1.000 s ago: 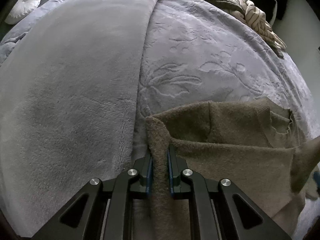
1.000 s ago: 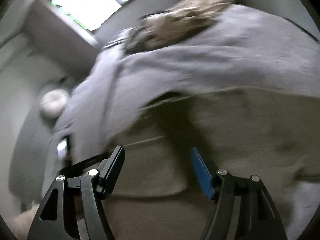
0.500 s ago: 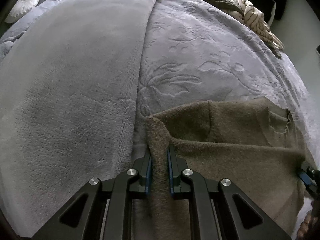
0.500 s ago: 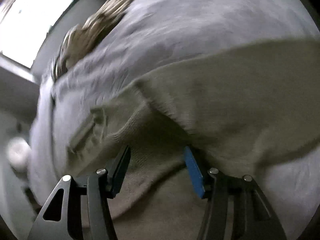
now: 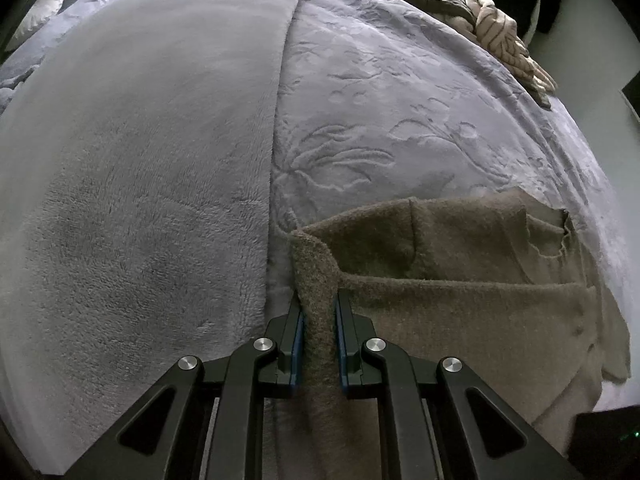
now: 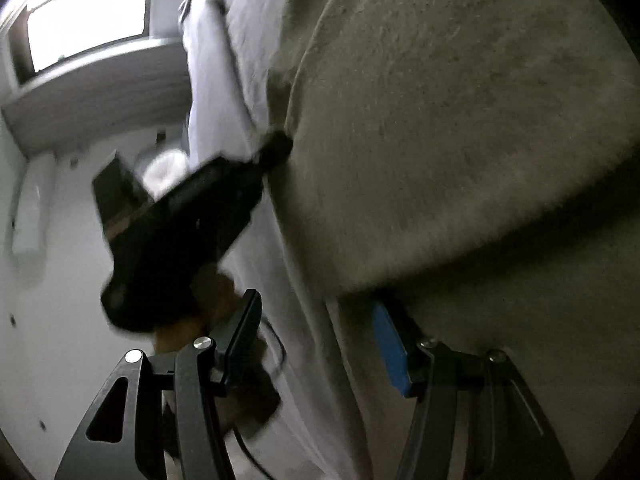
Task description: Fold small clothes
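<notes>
So the left gripper (image 5: 318, 316) has its two blue-padded fingers (image 5: 297, 332) clamped onto a raised ridge of the brown knit garment (image 5: 460, 320). The fold of fabric runs straight up between the pads and pokes out past the tips, so that corner is pinched tight.

The rest of the garment spreads off to the right of those fingers, lying on the embossed lilac bedspread (image 5: 400, 120). It looks like a fuzzy, olive-brown sweater-type thing, doubled over on itself with one layer's edge crossing over another, and a ragged-looking edge at the far right. Left of it there's a plush grey blanket (image 5: 140, 180) covering the other half of the bed, and a heap of other clothes (image 5: 480, 12) sits at the far end.

From the right wrist view, the right gripper (image 6: 316, 344) has its jaws apart and closing. The garment (image 6: 460, 120) hangs over and in front of the blue-padded finger (image 6: 390, 350) on the right side, draped right at its tip, but the black finger on the other side is clear of the fabric, so nothing's pinched there. The left gripper (image 6: 276, 146) shows in that view too, blurry, biting the garment's edge, with a hand (image 6: 216, 292) on its handle.
</notes>
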A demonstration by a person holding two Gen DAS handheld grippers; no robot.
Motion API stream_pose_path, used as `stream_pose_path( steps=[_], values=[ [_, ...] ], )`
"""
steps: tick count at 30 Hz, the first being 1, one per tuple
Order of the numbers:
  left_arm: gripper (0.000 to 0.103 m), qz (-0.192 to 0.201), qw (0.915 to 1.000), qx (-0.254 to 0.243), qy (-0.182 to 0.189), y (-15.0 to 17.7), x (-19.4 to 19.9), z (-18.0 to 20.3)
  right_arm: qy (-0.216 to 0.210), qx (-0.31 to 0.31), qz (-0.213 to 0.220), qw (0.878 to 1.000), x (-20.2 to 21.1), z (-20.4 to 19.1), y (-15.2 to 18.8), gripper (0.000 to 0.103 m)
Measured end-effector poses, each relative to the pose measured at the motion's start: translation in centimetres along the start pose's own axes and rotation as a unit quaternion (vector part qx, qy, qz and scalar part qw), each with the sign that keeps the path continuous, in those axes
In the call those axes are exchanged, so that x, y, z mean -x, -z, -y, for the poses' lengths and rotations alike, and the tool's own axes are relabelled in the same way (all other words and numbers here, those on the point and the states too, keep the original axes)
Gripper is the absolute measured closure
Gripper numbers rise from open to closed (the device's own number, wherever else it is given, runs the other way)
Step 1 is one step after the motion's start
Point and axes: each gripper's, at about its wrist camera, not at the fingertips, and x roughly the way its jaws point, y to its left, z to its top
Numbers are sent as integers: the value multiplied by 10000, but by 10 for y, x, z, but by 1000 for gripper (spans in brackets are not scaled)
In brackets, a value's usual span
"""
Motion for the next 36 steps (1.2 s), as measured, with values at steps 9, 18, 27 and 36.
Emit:
stream_pose_path(
  steps=[9,18,27,36],
  values=[
    [89,-71,9999,-86,-11,-2,-6,-1,417,56,-353,9985,-28,0,0,97],
    [89,-45,9998,-143,-89,-3,0,-1,1326,1222,42,9836,74,-28,-16,93],
    [89,343,9990,-195,-204,7,35,10,2291,3,1871,9552,222,21,-75,59],
    [89,90,9976,51,-686,25,2,2,2986,432,2006,9320,230,40,-94,96]
  ],
)
